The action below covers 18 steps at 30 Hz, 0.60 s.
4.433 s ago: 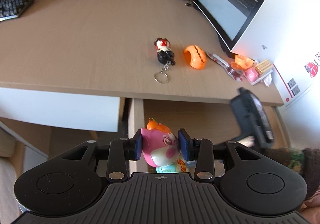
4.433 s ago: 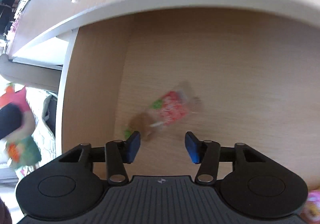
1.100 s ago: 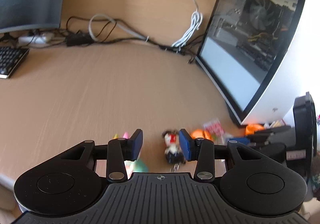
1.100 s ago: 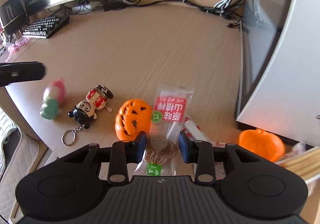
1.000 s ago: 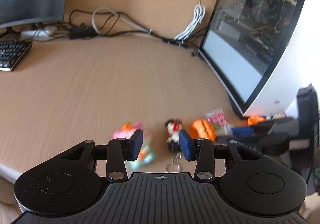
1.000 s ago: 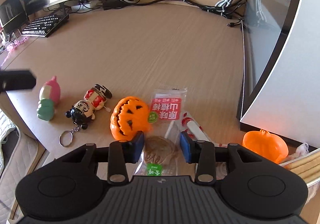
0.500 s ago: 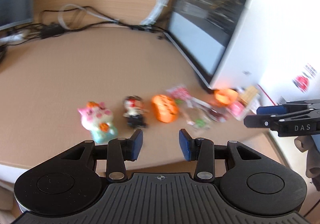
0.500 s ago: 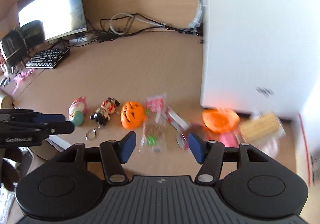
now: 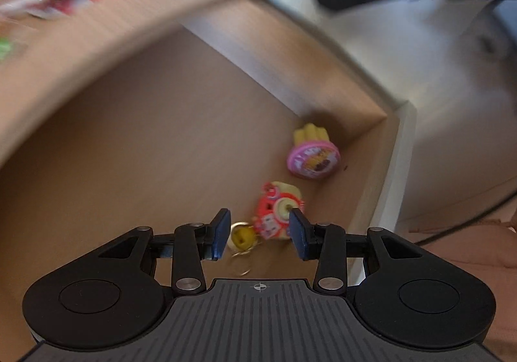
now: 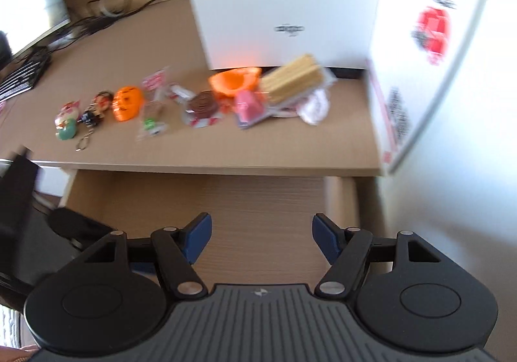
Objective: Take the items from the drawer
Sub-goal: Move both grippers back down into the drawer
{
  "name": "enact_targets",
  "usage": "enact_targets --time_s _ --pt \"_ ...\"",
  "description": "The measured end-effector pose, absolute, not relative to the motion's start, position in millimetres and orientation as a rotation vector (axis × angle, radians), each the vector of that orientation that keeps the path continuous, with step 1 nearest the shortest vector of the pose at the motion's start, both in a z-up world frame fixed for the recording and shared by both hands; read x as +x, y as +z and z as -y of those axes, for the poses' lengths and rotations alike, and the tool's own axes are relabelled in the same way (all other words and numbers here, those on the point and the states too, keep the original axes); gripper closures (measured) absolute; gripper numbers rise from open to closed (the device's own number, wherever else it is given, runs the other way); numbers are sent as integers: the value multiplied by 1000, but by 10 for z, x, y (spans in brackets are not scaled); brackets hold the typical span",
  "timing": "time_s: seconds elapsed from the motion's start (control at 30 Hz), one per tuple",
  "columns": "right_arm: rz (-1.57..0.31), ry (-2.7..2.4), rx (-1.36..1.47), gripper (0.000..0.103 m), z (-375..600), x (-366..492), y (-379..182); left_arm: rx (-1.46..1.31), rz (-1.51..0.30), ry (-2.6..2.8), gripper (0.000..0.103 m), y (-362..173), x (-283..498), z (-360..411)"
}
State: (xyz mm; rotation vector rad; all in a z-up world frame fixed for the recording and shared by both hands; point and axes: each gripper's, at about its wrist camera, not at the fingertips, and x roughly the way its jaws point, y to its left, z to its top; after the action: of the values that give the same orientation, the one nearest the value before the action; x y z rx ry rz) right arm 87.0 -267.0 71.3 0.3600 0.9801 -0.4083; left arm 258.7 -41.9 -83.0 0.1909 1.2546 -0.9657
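Wooden drawer [image 9: 135,149] is pulled out under the tabletop [image 10: 226,149], with three toys left in its corner: a red-and-pink keychain toy [image 9: 278,211], a small yellow charm [image 9: 241,235] beside it, and a round purple-lidded toy [image 9: 312,161] nearer the corner. Left gripper [image 9: 258,234] hangs right over the red toy, jaws apart and gripping nothing. Right gripper [image 10: 261,241] sits above bare drawer wood, jaws opening, nothing between them. Up top, an orange pumpkin [image 10: 127,103], snack packets [image 10: 152,107] and a wafer pack [image 10: 292,77] sit lined up.
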Motion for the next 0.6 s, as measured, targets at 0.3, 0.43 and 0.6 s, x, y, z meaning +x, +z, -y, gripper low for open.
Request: enact_targets --time_s 0.3,0.43,0.6 --pt "-1012 -465 386 34 2786 792 550 151 -1400 -941 58 -1237 2638 797" --pt "-1030 -462 391 34 2787 833 480 101 -1424 -914 50 -1306 2658 848" --pt "-1045 -468 388 34 2780 916 414 34 -1473 -868 49 -1384 2684 825"
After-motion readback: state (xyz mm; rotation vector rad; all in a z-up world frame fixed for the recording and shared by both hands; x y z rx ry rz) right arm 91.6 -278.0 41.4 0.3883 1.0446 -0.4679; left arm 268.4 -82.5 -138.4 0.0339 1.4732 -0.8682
